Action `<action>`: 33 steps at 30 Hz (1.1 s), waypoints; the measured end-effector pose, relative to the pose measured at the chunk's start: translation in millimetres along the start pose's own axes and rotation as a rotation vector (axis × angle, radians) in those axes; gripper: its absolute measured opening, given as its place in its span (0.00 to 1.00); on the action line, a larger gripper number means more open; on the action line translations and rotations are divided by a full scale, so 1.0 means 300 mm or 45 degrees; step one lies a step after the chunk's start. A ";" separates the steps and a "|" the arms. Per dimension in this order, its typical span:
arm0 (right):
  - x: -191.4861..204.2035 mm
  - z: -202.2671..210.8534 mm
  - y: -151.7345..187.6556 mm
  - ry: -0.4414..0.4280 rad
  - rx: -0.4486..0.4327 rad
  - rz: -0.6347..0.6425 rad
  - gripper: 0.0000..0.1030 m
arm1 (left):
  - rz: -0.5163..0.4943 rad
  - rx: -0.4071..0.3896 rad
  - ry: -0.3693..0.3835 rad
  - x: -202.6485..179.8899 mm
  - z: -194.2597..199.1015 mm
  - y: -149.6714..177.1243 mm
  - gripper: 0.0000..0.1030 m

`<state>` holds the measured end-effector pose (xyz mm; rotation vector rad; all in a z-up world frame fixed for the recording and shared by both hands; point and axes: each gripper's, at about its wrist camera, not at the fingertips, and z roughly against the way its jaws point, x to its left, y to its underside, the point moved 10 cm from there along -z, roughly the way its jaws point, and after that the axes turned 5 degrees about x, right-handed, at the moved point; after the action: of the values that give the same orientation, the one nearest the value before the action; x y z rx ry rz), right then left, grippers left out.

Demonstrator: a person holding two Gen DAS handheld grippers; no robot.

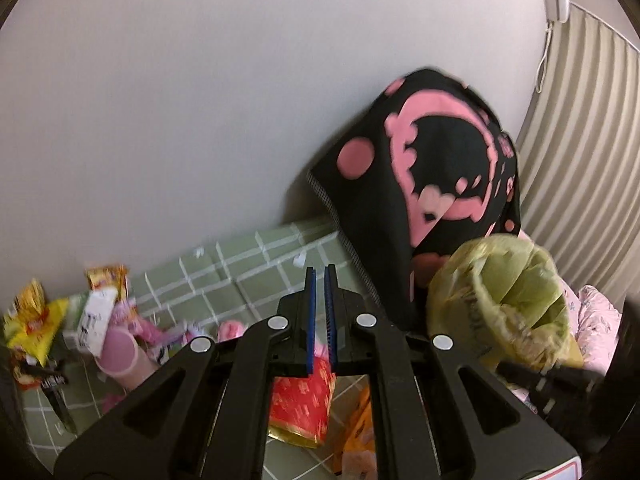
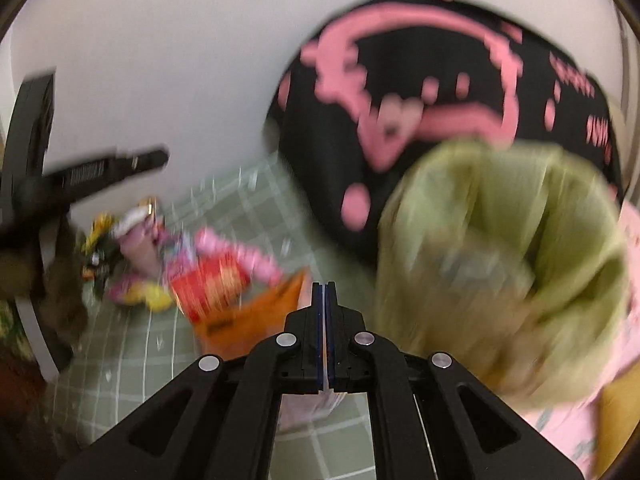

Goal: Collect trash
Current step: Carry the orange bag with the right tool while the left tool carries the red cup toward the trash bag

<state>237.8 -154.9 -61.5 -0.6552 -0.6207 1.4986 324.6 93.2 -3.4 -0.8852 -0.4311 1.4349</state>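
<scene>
Snack wrappers lie on a green checked cloth (image 1: 240, 276). A red wrapper (image 1: 300, 404) hangs below my left gripper (image 1: 321, 276), whose blue pads stand a narrow gap apart; the grip on it is hidden. A yellow wrapper (image 1: 34, 320), a white pack (image 1: 94, 320) and a pink cup (image 1: 118, 354) lie at the left. A green trash bag (image 1: 516, 300) stands open at the right. My right gripper (image 2: 325, 286) is shut on a thin pale pink wrapper (image 2: 308, 408). The right wrist view is blurred and shows the bag (image 2: 520, 260), the red wrapper (image 2: 212, 284) and an orange wrapper (image 2: 256, 316).
A black cushion with pink print (image 1: 432, 168) leans on the white wall behind the bag. Pink bedding (image 1: 596, 312) and a striped curtain (image 1: 580, 160) are at the right. The left gripper shows as a black shape in the right wrist view (image 2: 100, 168).
</scene>
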 end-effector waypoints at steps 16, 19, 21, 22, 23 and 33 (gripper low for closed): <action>-0.010 -0.293 0.117 -0.008 0.238 0.090 0.15 | 0.099 0.173 -0.011 0.257 0.060 0.201 0.42; -0.002 -0.228 0.105 0.012 0.199 0.112 0.12 | 0.066 0.245 0.105 0.216 0.045 0.253 0.46; -0.013 -0.185 0.100 0.035 0.179 0.117 0.12 | 0.071 0.330 0.197 0.162 0.015 0.287 0.46; -0.020 -0.164 0.101 0.044 0.172 0.115 0.12 | 0.081 0.358 0.218 0.142 0.001 0.300 0.46; -0.031 -0.140 0.103 0.055 0.164 0.105 0.12 | 0.097 0.384 0.211 0.128 -0.018 0.316 0.46; -0.112 0.029 0.118 0.146 0.083 0.018 0.11 | 0.213 0.460 0.135 0.084 -0.136 0.332 0.06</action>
<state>207.5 -189.3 -80.3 -0.6912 -0.4786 1.4775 291.7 96.9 -108.8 -0.7113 -0.0136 1.5488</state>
